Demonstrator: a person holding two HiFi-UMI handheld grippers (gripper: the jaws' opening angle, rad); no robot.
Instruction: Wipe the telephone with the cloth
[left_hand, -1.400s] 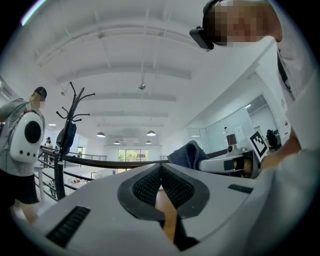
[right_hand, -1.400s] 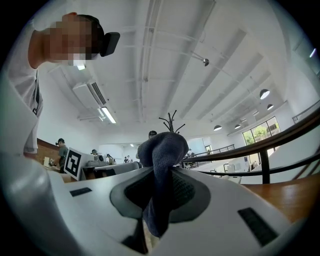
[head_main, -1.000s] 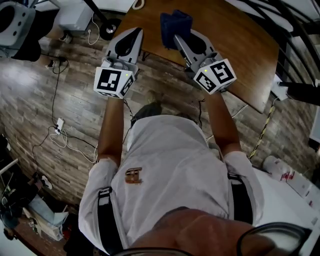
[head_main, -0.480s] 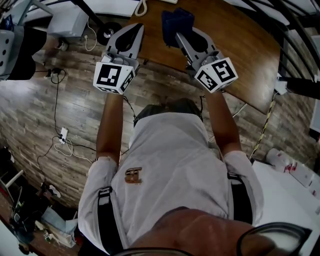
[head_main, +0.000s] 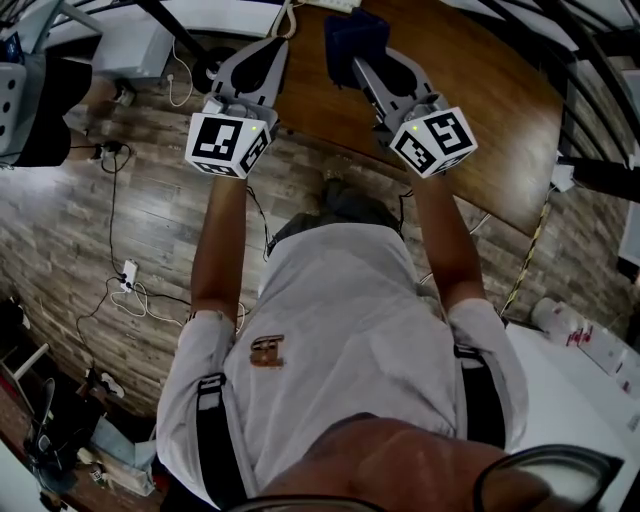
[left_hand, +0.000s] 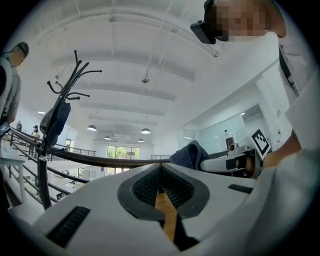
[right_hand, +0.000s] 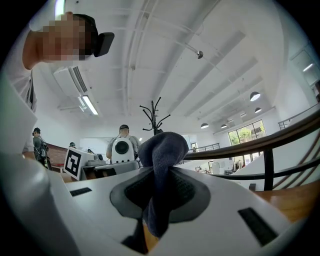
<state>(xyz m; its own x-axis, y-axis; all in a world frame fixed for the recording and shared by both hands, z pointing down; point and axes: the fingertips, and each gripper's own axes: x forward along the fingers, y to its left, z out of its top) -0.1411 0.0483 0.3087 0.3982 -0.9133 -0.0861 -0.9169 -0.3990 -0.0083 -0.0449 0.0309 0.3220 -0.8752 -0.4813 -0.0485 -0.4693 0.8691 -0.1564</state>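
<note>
In the head view my right gripper (head_main: 356, 62) reaches over the brown wooden table (head_main: 470, 90), shut on a dark blue cloth (head_main: 350, 30) that bunches up past its tips. In the right gripper view the cloth (right_hand: 162, 150) is pinched between the pads and hangs down from them. My left gripper (head_main: 266, 55) is shut and empty at the table's near left edge; its pads (left_hand: 172, 187) meet in the left gripper view. Of the telephone only a white coiled cord (head_main: 285, 10) and a white corner (head_main: 335, 3) show at the head view's top edge.
Cables and a power strip (head_main: 125, 270) lie on the wood floor at left. A black railing (head_main: 590, 60) runs along the table's right side. A white table with bottles (head_main: 565, 335) stands at lower right. A coat stand (left_hand: 60, 115) and a person (right_hand: 122, 142) are far off.
Both grippers have moved a little forward over the table, the cloth still in the right one. The telephone's cord has come further into the head view.
</note>
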